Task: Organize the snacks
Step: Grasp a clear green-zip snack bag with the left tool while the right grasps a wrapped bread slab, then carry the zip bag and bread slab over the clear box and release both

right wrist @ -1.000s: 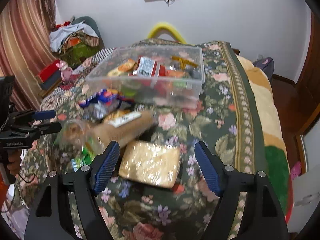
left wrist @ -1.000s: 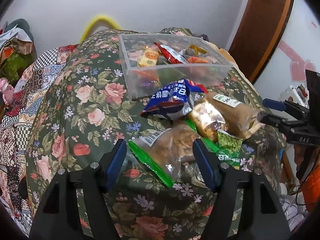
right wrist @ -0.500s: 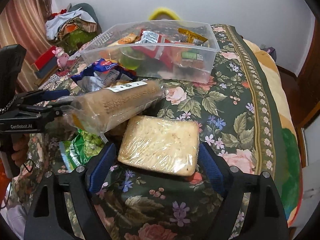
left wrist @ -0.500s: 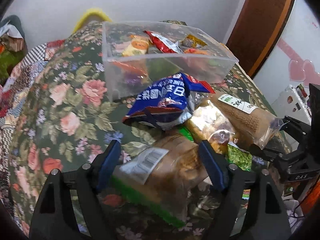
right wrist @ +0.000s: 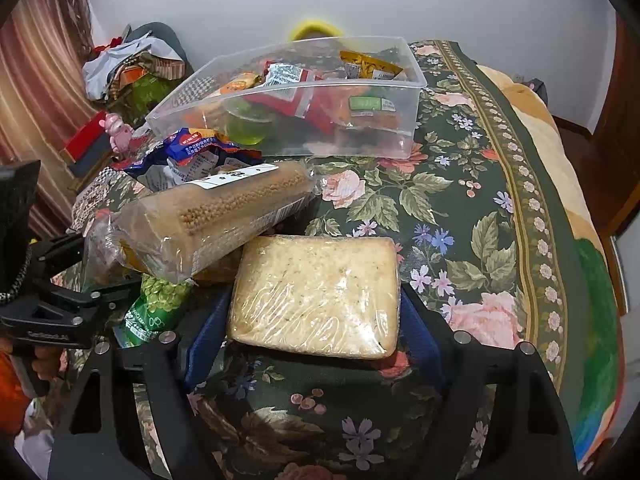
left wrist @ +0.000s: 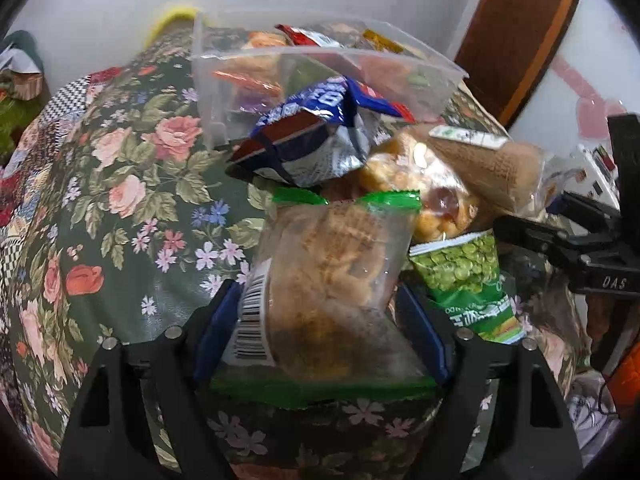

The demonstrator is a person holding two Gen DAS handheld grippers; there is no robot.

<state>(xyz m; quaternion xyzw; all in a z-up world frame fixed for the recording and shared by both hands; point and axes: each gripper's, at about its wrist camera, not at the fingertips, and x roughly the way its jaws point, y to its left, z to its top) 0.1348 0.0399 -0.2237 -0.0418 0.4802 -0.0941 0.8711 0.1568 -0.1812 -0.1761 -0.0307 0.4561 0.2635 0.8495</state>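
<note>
Left wrist view: the left gripper [left wrist: 320, 320] has its blue pads on either side of a clear bag of fried snacks [left wrist: 332, 276] with green end seals. The jaws are closing, and the pads lie against the bag's sides; how firmly they press is unclear. At 12 o'clock from the bag lies a blue foil snack packet [left wrist: 316, 140], and beyond it, also toward 12, stands the clear plastic bin [left wrist: 224, 92] already holding several snacks. At 2 o'clock a bag of caramel-coloured puffs [left wrist: 428, 196] touches the held bag's green top seal. At 3 o'clock a green pea packet [left wrist: 464, 272] lies just beside it. Everything rests on a dark floral cloth [left wrist: 120, 200].

Right wrist view: the right gripper [right wrist: 312, 336] straddles a flat, plastic-wrapped cracker slab [right wrist: 320, 292]. Its jaws are closing too; both blue pads sit at the slab's edges, though a firm squeeze cannot be confirmed. At 10 o'clock from the slab a long wrapped grain roll [right wrist: 216, 216] leans over the slab's corner and touches it. The bin [right wrist: 400, 136] sits at 12 o'clock, well apart from the slab. At 9 o'clock the other gripper's black frame shows beside the pea packet [right wrist: 156, 308].
</note>
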